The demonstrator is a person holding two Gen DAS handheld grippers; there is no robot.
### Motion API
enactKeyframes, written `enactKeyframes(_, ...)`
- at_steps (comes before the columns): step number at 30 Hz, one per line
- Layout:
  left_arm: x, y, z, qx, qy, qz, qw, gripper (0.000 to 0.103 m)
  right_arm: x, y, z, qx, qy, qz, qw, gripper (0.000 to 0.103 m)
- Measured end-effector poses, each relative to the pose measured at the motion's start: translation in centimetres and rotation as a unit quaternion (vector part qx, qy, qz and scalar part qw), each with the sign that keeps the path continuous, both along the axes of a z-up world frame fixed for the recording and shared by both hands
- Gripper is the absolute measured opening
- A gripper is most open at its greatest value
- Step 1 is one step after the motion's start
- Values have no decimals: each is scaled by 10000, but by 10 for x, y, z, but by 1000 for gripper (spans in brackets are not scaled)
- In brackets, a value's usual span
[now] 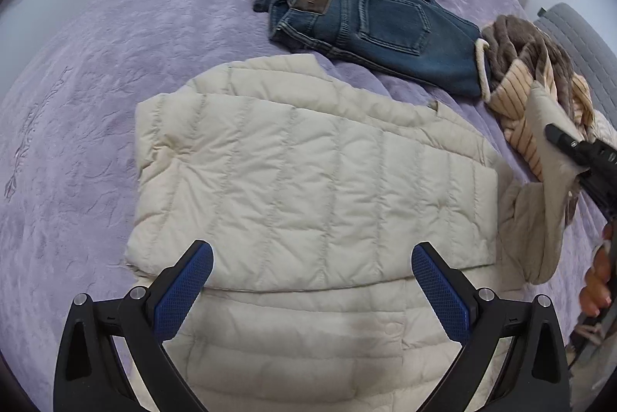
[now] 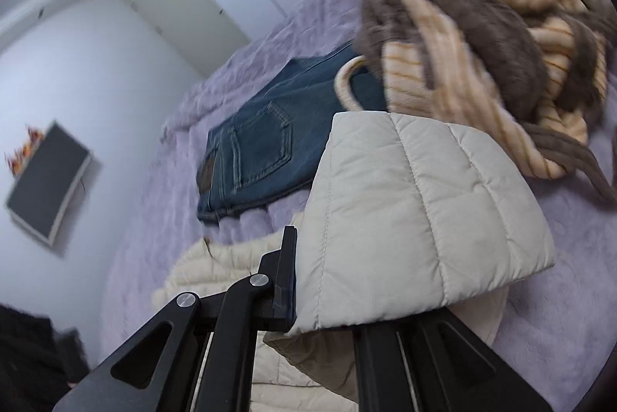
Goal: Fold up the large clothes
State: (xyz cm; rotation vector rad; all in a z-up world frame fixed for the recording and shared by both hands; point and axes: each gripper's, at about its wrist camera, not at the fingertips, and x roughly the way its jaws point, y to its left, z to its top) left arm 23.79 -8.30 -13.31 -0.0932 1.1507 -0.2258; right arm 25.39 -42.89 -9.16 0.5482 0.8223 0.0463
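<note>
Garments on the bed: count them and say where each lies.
3. The jacket lies nearest, its sleeve pinched in the right gripper; the jeans lie beyond; the sweater is heaped beside them. The heap may hide more.

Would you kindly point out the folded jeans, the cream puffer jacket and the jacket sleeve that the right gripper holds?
folded jeans [image 1: 389, 22]: left wrist view, on the back pocket.
cream puffer jacket [image 1: 308, 173]: left wrist view, on the quilted folded panel.
jacket sleeve [image 2: 416, 211]: right wrist view, on the quilted cuff.
</note>
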Motion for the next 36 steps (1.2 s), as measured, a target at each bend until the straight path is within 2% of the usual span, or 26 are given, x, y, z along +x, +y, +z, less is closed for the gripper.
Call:
enactKeyframes(2,3,13,-1,-31,-22,152,9999,103,18,48,-12,-687,223,537,9959,9)
enactKeyframes(5,7,28,-4,-53,-8,339,9994,103,32,106,-44,-1381,594,1227,9810,9)
enactKeyframes(9,10,42,-9,-63,4,447,9990,103,25,141,-82,-1766,1099,1711,9630,9)
enactKeyframes(11,12,45,-12,-72,14,469,9989,103,19,143,-83,-1911,1131,1717,9598,12)
enactKeyframes(12,12,46,-13,-84,23,482,9988,103,15,140,-80,-1919,1116,1688,9603,16)
enactKeyframes(13,14,46,-15,-100,37,497,9987,103,12,136,-76,-1857,1110,1633,9626,33)
enactKeyframes(14,14,46,-16,-122,51,513,9986,103,8,129,-72,-1720,1107,1521,9670,61)
enactKeyframes(15,14,47,-17,-155,58,524,9985,103,5,120,-66,-1508,1090,1343,9733,72)
enactKeyframes(16,15,46,-18,-191,68,523,9984,103,0,108,-60,-1234,1032,1102,9808,77)
enactKeyframes(19,17,42,-21,-274,132,446,9985,103,-13,65,-52,-205,986,272,9945,77)
enactKeyframes(20,18,41,-21,-314,150,420,9985,103,-16,49,-56,205,1010,-82,9946,74)
enactKeyframes(21,18,40,-21,-355,164,397,9984,103,-15,35,-61,584,1040,-395,9921,67)
enactKeyframes(22,19,41,-21,-428,168,373,9982,103,-13,24,-68,873,1104,-649,9879,37)
enactKeyframes(23,20,42,-20,-539,174,350,9978,103,-9,16,-73,1049,1162,-796,9845,14)
enactKeyframes(24,21,43,-19,-676,186,331,9970,103,-2,14,-75,1083,1125,-816,9844,12)
enactKeyframes(26,25,50,-16,-1000,219,310,9943,103,11,25,-64,680,868,-539,9924,9)
enactKeyframes(29,32,60,-12,-1311,223,327,9906,103,28,69,-40,-189,409,367,9983,9)
enactKeyframes(33,41,72,-9,-1469,250,450,9878,103,35,129,-35,-646,302,1562,9851,9)
enactKeyframes(36,46,76,-12,-1570,317,504,9858,103,34,164,-51,-695,676,2295,9685,9)
